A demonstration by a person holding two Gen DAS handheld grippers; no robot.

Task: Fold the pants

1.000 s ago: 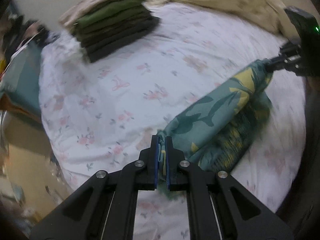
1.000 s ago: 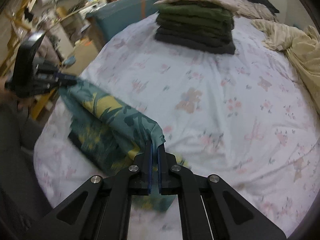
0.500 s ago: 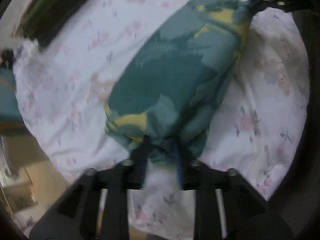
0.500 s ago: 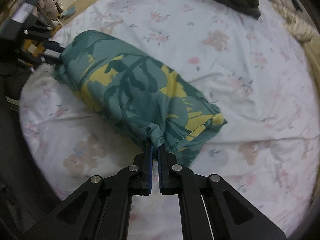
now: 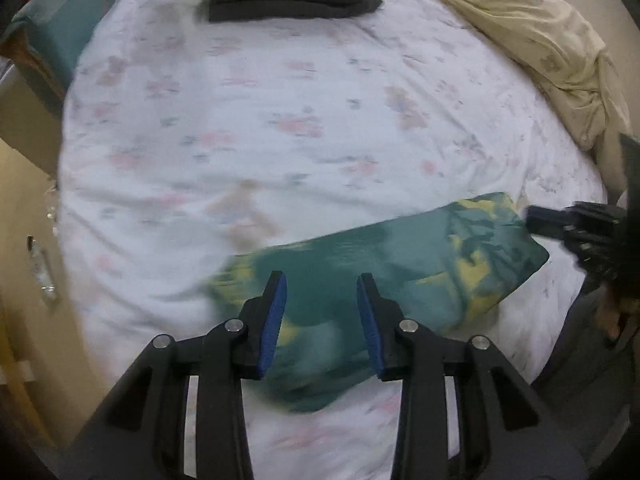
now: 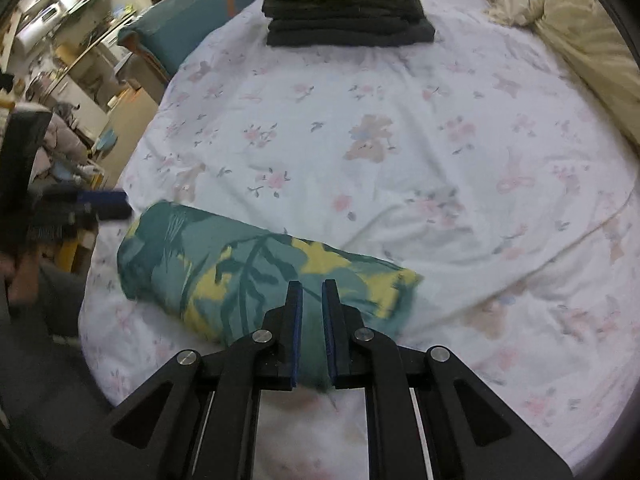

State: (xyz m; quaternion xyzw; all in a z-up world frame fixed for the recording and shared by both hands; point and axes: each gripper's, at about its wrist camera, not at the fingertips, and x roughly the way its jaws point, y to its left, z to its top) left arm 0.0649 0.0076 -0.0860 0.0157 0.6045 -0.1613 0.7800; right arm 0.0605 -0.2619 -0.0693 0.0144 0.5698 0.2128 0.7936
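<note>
The teal and yellow leaf-print pants [image 5: 400,248] lie as a folded bundle on the floral bed sheet [image 5: 280,120], near its front edge. My left gripper [image 5: 321,280] hovers over the bundle's left end, jaws wide apart, pads off the cloth. My right gripper [image 6: 312,284] is over the right end of the pants [image 6: 224,264]. Its jaws are opening, with a narrow gap and a bit of cloth between them that the pads no longer squeeze. Each view shows the other gripper at the bundle's far end: the right gripper [image 5: 536,220] and the left gripper [image 6: 112,204].
A stack of folded dark green and black clothes [image 6: 348,12] stands at the back of the bed. A crumpled beige blanket [image 5: 520,28] lies along the right side. A teal cushion [image 6: 188,28] and cluttered furniture are past the left edge.
Both grippers held the pants' edge up a second ago. The fold has since been laid flat on the bed, and both pairs of jaws have let go of the cloth, the left wider.
</note>
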